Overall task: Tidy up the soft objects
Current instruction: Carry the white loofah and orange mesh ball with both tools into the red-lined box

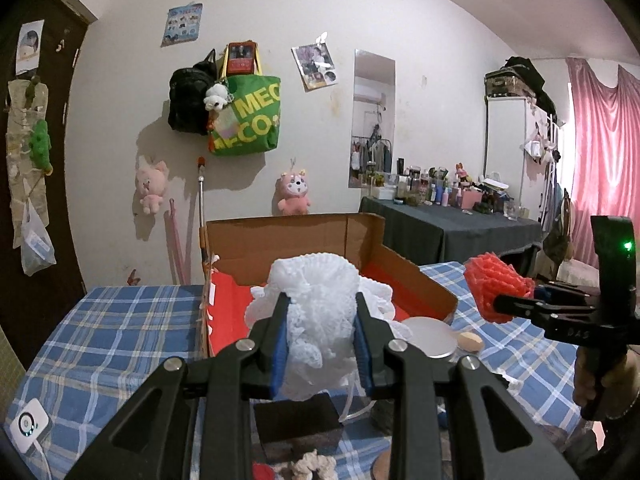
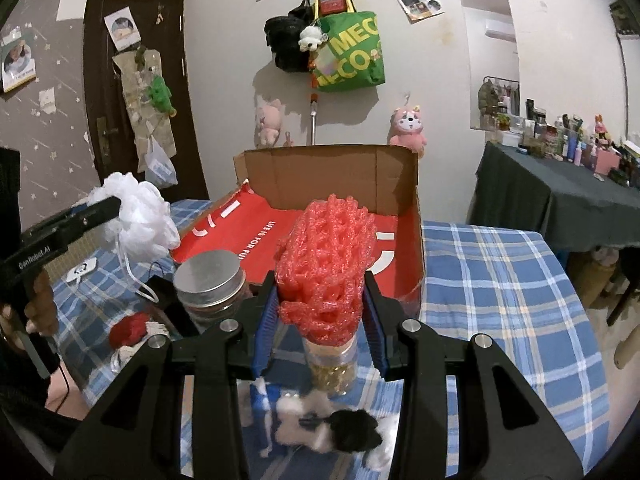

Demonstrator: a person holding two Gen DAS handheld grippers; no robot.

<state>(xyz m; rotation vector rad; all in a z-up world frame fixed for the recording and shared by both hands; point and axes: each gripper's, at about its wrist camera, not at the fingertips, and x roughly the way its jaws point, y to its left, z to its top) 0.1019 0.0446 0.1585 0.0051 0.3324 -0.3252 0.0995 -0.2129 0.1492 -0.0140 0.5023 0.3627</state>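
holding white pouf (image 1: 316, 320) & red foam net (image 2: 326, 264) above box (image 2: 332, 168), grippers tilted down.

Both cameras sit low on the hand-held tools and look forward along the jaws, a little downward, toward the open cardboard box (image 1: 320, 256) on the checked bench (image 1: 108, 332).

The left wrist view stands close in front of the box, slightly to its left side, so the box fills the middle and the wall behind it rises above.

The right wrist view is also close in front of the box, more to its right side.

Both views share the box (image 2: 332, 184), the green bag (image 1: 248, 120) hanging on the wall above it, and the dark-clothed table (image 2: 560, 200) to its right. Each view also catches the other tool at its edge.
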